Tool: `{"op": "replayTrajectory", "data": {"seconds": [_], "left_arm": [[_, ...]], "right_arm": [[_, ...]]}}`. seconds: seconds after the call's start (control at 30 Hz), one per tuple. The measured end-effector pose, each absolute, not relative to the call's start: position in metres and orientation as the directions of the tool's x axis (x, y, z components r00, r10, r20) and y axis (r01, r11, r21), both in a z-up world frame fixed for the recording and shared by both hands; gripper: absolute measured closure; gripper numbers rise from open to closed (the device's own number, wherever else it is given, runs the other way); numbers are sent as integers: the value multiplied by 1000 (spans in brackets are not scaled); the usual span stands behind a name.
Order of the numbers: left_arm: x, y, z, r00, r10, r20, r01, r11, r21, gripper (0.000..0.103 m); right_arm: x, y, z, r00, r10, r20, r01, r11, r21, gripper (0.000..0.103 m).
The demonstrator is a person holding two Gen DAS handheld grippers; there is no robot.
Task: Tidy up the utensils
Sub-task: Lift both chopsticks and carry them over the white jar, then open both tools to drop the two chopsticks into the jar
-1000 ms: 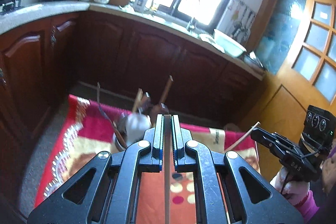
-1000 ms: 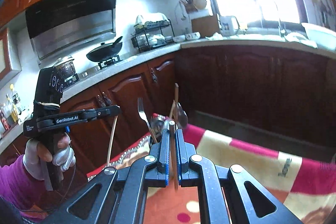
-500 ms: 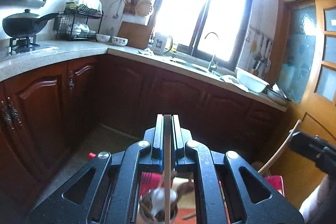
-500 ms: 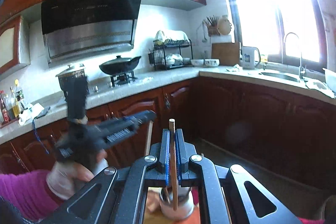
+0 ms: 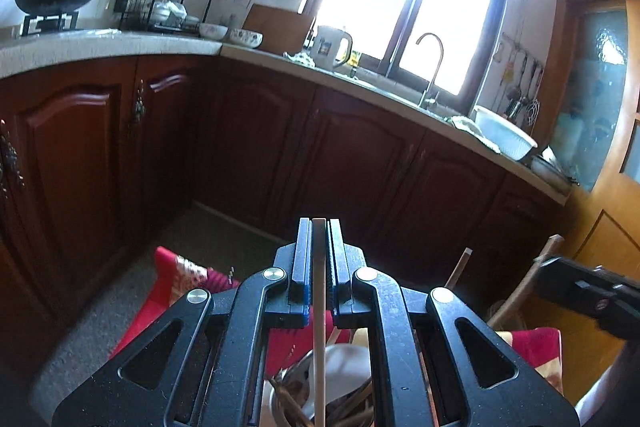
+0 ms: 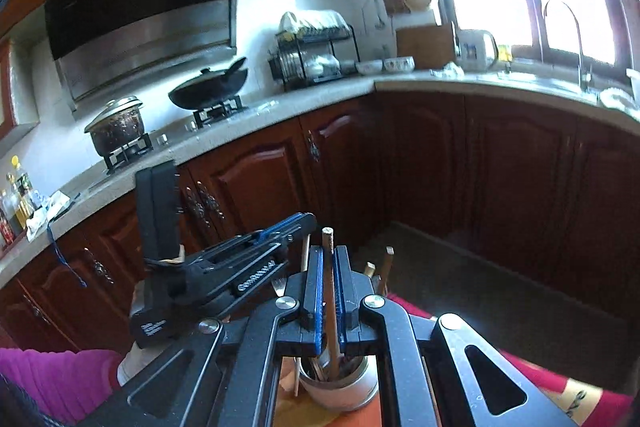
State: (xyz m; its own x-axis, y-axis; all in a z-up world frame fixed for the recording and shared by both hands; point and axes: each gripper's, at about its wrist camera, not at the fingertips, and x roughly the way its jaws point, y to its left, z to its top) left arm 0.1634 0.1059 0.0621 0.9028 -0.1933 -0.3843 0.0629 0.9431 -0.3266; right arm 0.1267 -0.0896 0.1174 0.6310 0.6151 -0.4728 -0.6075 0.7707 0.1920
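Observation:
My left gripper (image 5: 319,229) is shut on a pale wooden chopstick (image 5: 319,307) that points down into the utensil holder (image 5: 280,397). The holder is a round cup with a white spoon (image 5: 344,367) and dark sticks in it. My right gripper (image 6: 329,257) is shut on a second chopstick (image 6: 330,307), whose lower end reaches into the same holder (image 6: 340,393). Each gripper shows in the other's view: the right gripper (image 5: 588,297) at the right edge, the left gripper (image 6: 296,221) just left of my right one. Both hang above the holder.
The holder stands on a red patterned cloth (image 5: 180,277). Dark wood cabinets (image 5: 360,155) and a stone counter (image 6: 280,115) ring the floor beyond. A gloved hand and magenta sleeve (image 6: 52,375) hold the left gripper. Other handles (image 6: 386,263) stick up from the holder.
Both grippers have moved in over the holder with their chopsticks; it has slid from ahead of them to right beneath. The left gripper has come close beside the right one.

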Motion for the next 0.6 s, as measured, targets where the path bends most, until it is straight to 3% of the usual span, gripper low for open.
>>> {"op": "replayTrajectory", "data": {"seconds": [0.13, 0.47, 0.6], "left_arm": [[167, 105, 66, 901, -196, -386, 65, 943, -327, 98], [168, 98, 108, 936, -192, -294, 98, 946, -308, 98], [171, 91, 93, 924, -196, -327, 98, 951, -292, 98]], "right_arm": [[140, -88, 94, 621, 596, -509, -583, 785, 208, 98], [152, -96, 85, 621, 601, -504, -557, 790, 255, 98], [154, -97, 81, 611, 602, -514, -553, 789, 266, 99]]}}
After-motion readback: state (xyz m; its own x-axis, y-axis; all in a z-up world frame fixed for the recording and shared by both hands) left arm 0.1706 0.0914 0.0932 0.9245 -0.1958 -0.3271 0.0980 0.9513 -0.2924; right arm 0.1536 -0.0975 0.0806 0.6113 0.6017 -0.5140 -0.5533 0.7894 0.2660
